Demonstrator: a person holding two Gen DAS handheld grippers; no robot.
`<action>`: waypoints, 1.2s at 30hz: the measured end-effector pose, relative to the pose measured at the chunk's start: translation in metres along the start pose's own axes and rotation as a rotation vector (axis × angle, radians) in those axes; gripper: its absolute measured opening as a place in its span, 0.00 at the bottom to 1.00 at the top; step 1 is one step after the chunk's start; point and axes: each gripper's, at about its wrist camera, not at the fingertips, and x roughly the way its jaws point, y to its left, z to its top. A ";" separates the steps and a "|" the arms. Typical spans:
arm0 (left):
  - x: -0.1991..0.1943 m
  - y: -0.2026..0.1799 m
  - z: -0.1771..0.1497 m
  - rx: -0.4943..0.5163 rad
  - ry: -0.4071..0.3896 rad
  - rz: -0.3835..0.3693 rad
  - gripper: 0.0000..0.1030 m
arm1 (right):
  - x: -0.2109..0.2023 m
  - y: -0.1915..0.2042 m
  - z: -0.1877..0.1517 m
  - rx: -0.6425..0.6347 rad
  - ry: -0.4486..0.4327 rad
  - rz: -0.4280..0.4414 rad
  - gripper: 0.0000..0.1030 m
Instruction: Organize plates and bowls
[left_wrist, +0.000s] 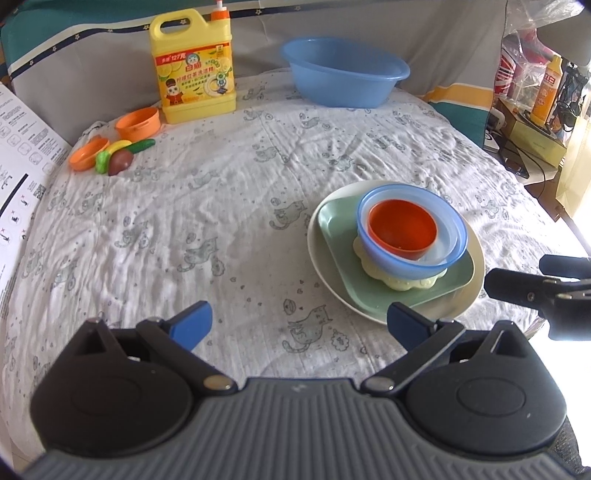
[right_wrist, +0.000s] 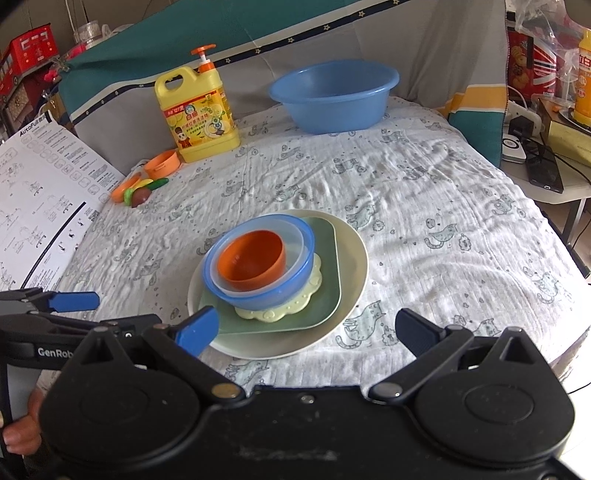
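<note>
Both tongs hang wide open and empty: the left gripper (left_wrist: 299, 325) over bare cloth, the right gripper (right_wrist: 306, 328) just short of the white plate (right_wrist: 354, 266), its left finger overlapping the rim in view. On that plate sit a green tray (right_wrist: 328, 295), a pale yellow scalloped dish (right_wrist: 295, 306), a blue bowl (right_wrist: 255, 295), a clear bowl and an orange cup (right_wrist: 251, 262), nested. They look like light, stiff, smooth plastic, likely slippery; pinching a rim seems safest. Beyond, the tablecloth (right_wrist: 424, 184) lies open to the blue basin (right_wrist: 332, 96) and soap jug (right_wrist: 201, 114), with the table edge close at right.
</note>
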 end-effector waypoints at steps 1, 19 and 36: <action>0.001 0.000 0.000 -0.002 0.001 0.001 1.00 | 0.001 0.000 0.000 -0.001 0.002 0.000 1.00; 0.006 0.003 -0.001 -0.004 0.013 0.020 1.00 | 0.007 -0.002 0.003 -0.002 0.020 -0.002 1.00; 0.008 0.004 -0.001 -0.009 0.018 0.016 1.00 | 0.010 -0.005 0.001 0.014 0.032 -0.011 1.00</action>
